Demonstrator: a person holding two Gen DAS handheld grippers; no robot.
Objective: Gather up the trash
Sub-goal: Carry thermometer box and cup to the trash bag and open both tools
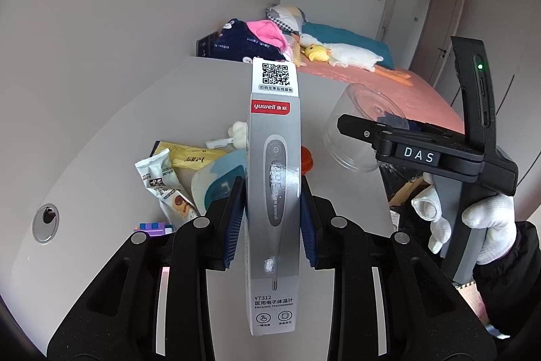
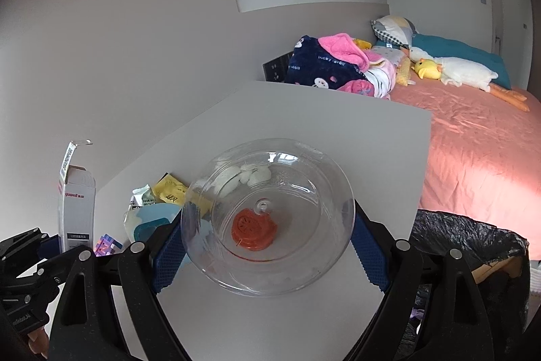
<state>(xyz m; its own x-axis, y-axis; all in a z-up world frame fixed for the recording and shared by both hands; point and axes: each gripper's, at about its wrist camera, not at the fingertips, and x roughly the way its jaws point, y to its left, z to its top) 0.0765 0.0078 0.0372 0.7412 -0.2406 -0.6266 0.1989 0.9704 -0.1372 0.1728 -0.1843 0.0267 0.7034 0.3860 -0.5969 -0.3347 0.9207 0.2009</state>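
The thermometer box, grey with a red brand label and a QR code on its raised top flap, is held upright above the white surface; it is clamped by its narrow sides between the blue pads of the left gripper, whose jaws are closed on it. In the right wrist view the same box is seen at the left edge with its top flap open. A clear plastic container is gripped by the right gripper, its jaws pressed against the container's two sides, and it is held above the surface with its round base turned toward the camera. Through it an orange cap is seen lying on the surface. Farther back on the surface a small heap of litter is gathered: a white snack wrapper, a yellow packet, a blue-and-white pack and cotton balls. A bin lined with a black bag stands just beside the surface's right edge, in front of a bed with a pink sheet.
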